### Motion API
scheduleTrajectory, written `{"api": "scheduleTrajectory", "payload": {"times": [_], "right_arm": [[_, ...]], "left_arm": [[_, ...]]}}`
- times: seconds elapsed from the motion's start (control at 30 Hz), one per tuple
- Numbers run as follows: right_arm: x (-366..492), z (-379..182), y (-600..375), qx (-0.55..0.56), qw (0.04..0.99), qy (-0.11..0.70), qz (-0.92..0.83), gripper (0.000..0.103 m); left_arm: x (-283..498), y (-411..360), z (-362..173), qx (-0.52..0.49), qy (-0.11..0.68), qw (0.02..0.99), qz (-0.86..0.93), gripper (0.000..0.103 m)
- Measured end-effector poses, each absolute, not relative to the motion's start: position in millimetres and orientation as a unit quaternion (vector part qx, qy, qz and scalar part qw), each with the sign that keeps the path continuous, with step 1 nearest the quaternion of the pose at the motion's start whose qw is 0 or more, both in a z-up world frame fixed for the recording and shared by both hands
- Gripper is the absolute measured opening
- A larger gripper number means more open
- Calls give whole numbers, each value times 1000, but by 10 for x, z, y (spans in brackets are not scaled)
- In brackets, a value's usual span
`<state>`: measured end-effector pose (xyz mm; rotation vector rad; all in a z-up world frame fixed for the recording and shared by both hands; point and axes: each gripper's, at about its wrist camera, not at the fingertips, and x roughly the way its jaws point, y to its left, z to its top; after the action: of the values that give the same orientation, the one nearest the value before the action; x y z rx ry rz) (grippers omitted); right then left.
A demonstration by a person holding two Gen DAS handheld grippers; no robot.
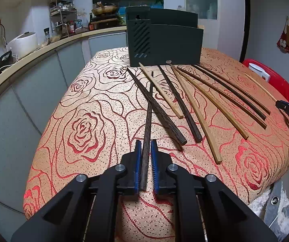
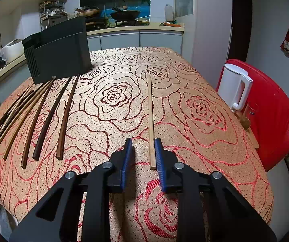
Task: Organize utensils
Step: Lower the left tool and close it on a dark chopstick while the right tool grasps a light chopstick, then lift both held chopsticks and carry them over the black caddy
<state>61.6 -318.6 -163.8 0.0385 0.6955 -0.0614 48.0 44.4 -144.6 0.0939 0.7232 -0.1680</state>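
In the left wrist view my left gripper (image 1: pixel 146 144) is shut on a dark wooden chopstick (image 1: pixel 148 125), which points away over the table. Several more chopsticks (image 1: pixel 195 104), dark and light, lie fanned on the rose-patterned cloth in front of a dark green utensil holder (image 1: pixel 164 44). In the right wrist view my right gripper (image 2: pixel 143 144) is open, low over the cloth. A single light bamboo chopstick (image 2: pixel 151 121) lies between its fingers, close to the right finger (image 2: pixel 159 153). The other chopsticks (image 2: pixel 41 121) and the holder (image 2: pixel 59 52) are to the left.
The table (image 2: pixel 184 111) has a rose-patterned cloth. A white kettle (image 2: pixel 235 86) and a red chair (image 2: pixel 273 121) stand by its right edge. A kitchen counter with a rice cooker (image 1: pixel 23 42) and pans runs behind and to the left.
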Motion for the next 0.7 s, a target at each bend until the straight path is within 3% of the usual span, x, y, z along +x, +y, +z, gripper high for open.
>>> {"api": "scheduleTrajectory", "payload": {"times": [0.17, 0.7], "right_arm": [[625, -1623, -3221, 28, 937, 347, -30, 6], [360, -1147, -2884, 8, 949, 313, 29, 6]], "left_arm": [[487, 418, -1418, 59, 361, 926, -89, 7], [237, 429, -699, 93, 298, 944, -108, 7]]}}
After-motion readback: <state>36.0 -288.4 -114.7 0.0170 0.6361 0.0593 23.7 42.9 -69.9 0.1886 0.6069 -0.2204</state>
